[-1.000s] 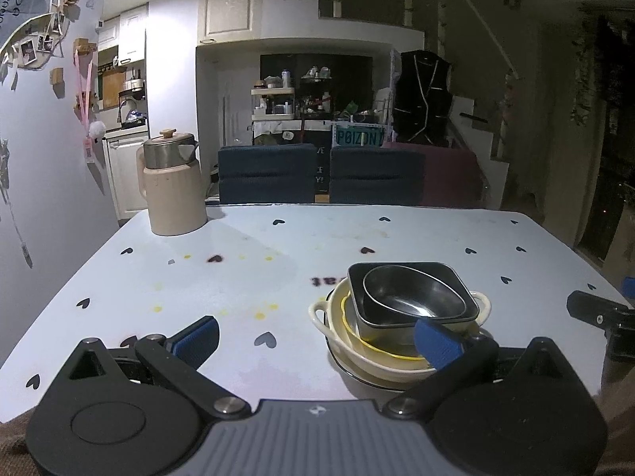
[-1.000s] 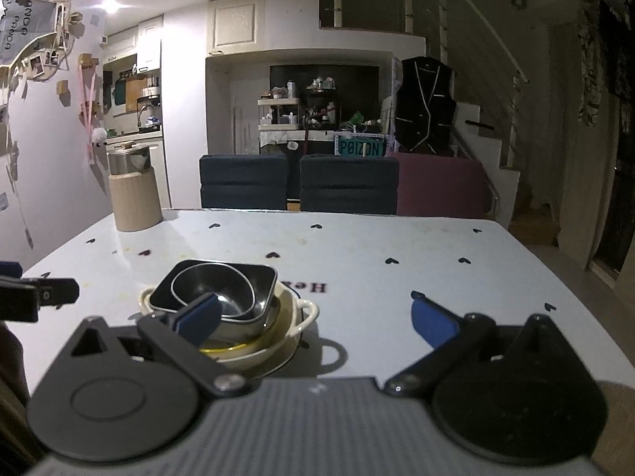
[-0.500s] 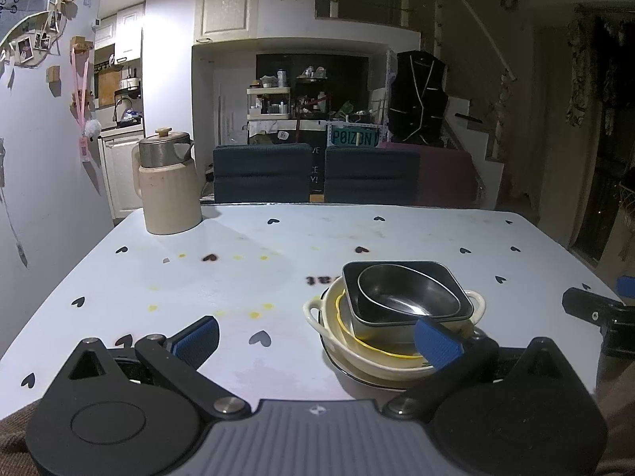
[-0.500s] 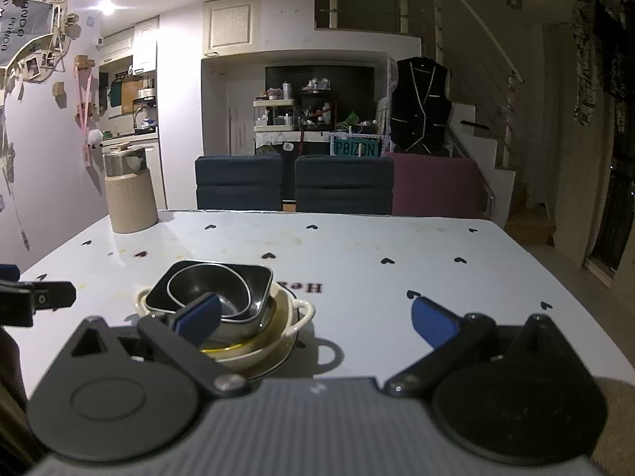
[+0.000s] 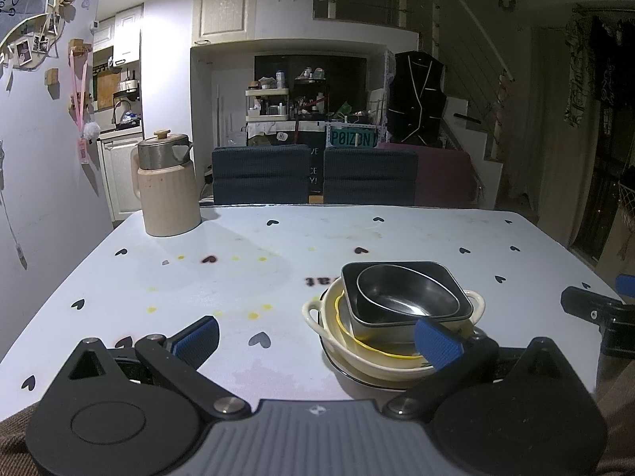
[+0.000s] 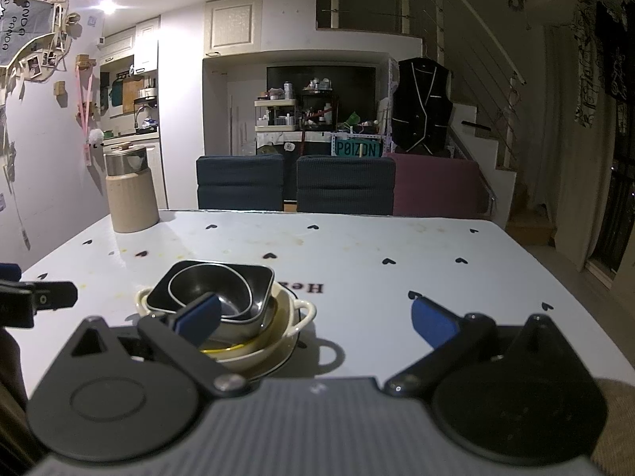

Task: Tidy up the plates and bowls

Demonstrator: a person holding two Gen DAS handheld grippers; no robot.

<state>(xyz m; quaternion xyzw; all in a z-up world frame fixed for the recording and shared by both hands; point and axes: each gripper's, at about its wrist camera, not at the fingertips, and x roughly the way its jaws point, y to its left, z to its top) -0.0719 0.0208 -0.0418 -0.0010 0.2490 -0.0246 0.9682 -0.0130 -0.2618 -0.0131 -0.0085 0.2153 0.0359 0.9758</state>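
Evidently the stacking step is complete or nearly so. From the left wrist view: the left gripper stands spread wide and holds nothing; the stack of dishes sits at lower right of centre on the table, with a steel bowl nested in a dark square dish, that inside a cream handled bowl; a dark plate appears to lie underneath; the right blue pad overlaps the stack's near rim in the picture, contact not determinable; a beige jug stands at upper left, well apart.

From the right wrist view: the right gripper is likewise spread and empty; the stack lies at lower left, behind the left pad; the jug stands at far left.

Judgement: no loose dish is visible; the next move calls for either withdrawal or a two-sided grasp on the cream bowl's handles to relocate the stack.
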